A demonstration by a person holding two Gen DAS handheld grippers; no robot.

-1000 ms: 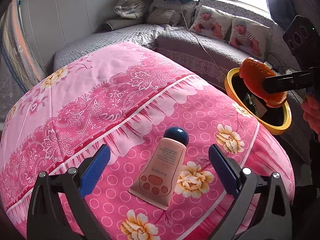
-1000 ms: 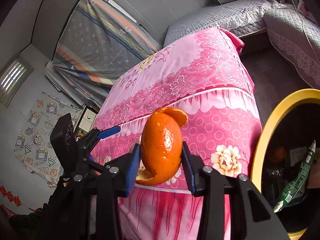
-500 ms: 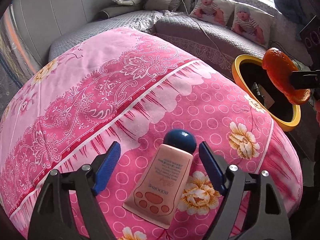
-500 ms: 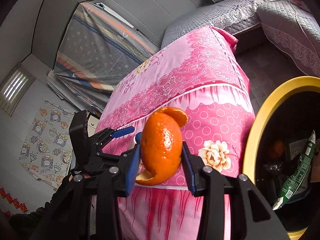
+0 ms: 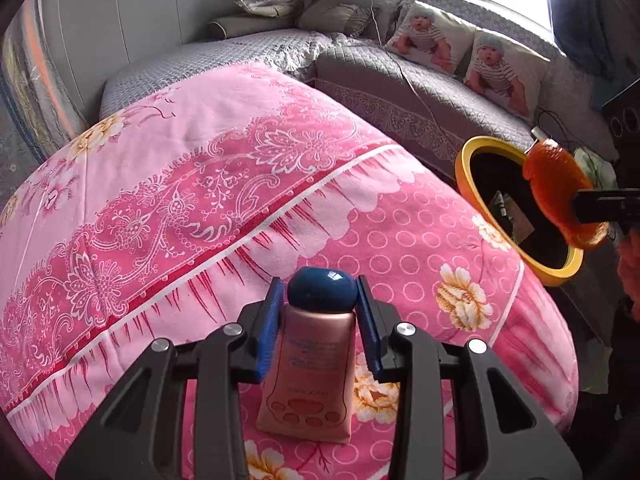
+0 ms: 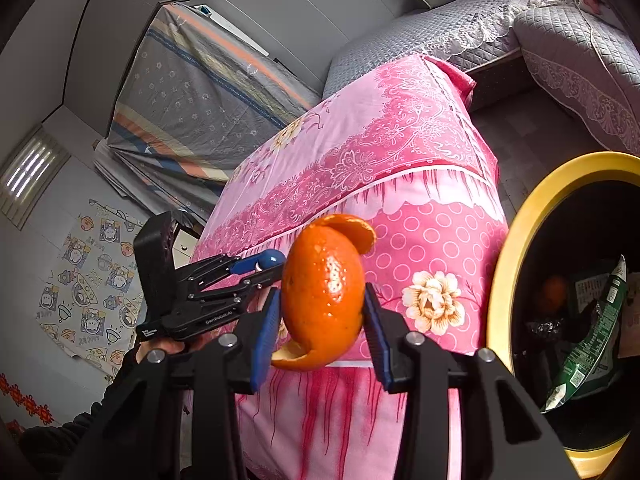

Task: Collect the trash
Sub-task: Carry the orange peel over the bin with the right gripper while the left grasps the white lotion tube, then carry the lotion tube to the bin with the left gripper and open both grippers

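Observation:
A pink cream tube (image 5: 312, 364) with a dark blue cap lies on the pink flowered bedspread (image 5: 200, 184). My left gripper (image 5: 320, 320) is shut on the tube just below its cap. My right gripper (image 6: 322, 316) is shut on an orange peel (image 6: 324, 292) and holds it in the air beside the yellow-rimmed trash bin (image 6: 520, 240). In the left wrist view the peel (image 5: 560, 188) hangs over the bin's (image 5: 472, 152) far rim. The left gripper also shows in the right wrist view (image 6: 256, 264).
The bin holds a green wrapper (image 6: 592, 332) and other trash. A grey quilted sofa (image 5: 400, 88) with two baby-print pillows (image 5: 464, 52) runs behind the bed. A folded striped mattress (image 6: 192, 96) leans on the wall.
My left gripper has moved down and forward and closed on the tube, which was lying free between open fingers. The right gripper with the peel has drifted slightly toward the bin.

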